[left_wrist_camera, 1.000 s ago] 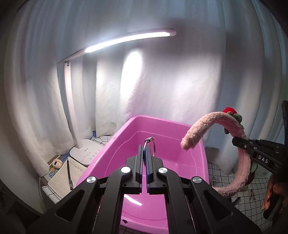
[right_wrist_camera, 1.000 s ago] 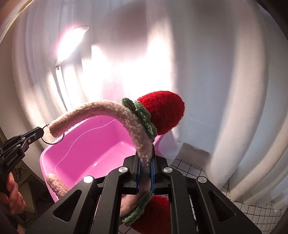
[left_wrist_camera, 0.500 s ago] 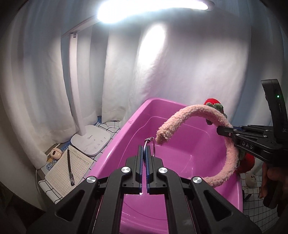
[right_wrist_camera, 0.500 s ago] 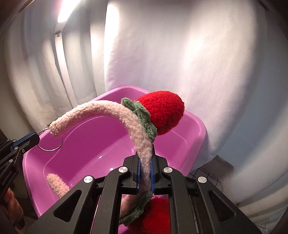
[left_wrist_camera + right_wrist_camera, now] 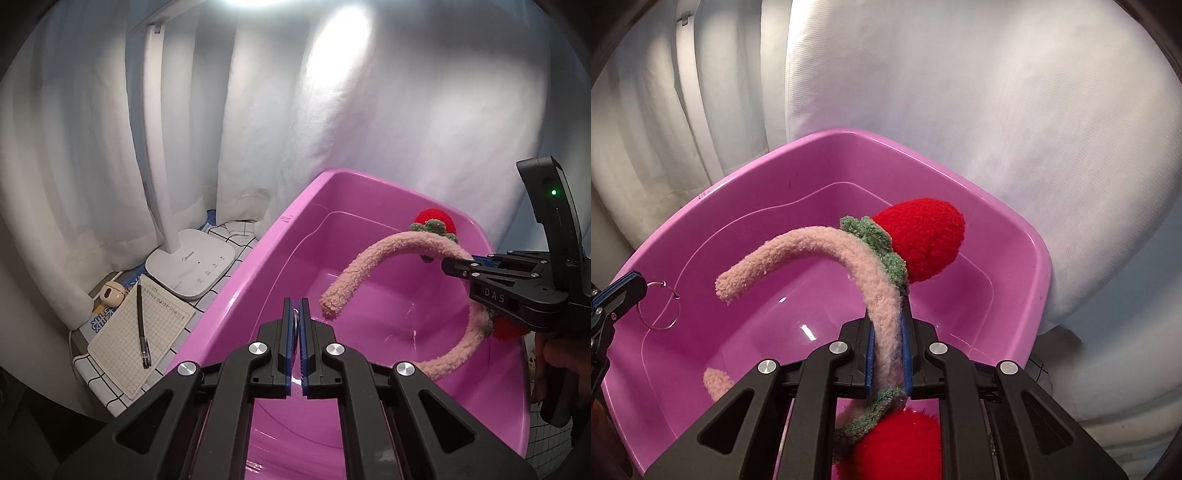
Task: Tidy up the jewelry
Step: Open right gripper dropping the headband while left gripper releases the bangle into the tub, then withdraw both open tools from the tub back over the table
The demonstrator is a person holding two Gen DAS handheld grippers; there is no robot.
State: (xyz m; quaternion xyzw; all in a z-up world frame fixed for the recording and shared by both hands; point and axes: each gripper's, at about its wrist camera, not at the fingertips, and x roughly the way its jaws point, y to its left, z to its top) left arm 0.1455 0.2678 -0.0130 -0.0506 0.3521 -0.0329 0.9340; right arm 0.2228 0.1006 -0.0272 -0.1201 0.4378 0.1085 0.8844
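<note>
Both hands have come forward and down since the earlier frames, so the pink tub (image 5: 1015, 236) now fills the view under them instead of sitting further off against the white curtain. The right gripper (image 5: 888, 354) has the fuzzy pink headband (image 5: 875, 291) between its jaws, and those jaws have just been opening a little; the plush still fills the narrow gap and the band hangs over the tub's inside, its free end curling out to the left, one red strawberry (image 5: 923, 240) above the jaws and another below. The left gripper (image 5: 296, 347) is closed to a slit on a thin metal ring (image 5: 659, 310), which dangles from the jaw tips just inside the tub's near-left wall. I judge the headband light and springy, with a stiff core under soft pile that gives under pressure; the plain arc between the strawberries is the sensible place to hold, as the bulky decorations would squash and roll. The ring looks hard, slick and nearly weightless, so it needs a firm pinch across the wire and may swing or slip. On the bench beside the tub lie a lamp base (image 5: 192, 262), a notepad (image 5: 142, 336) and a pen (image 5: 142, 326).
</note>
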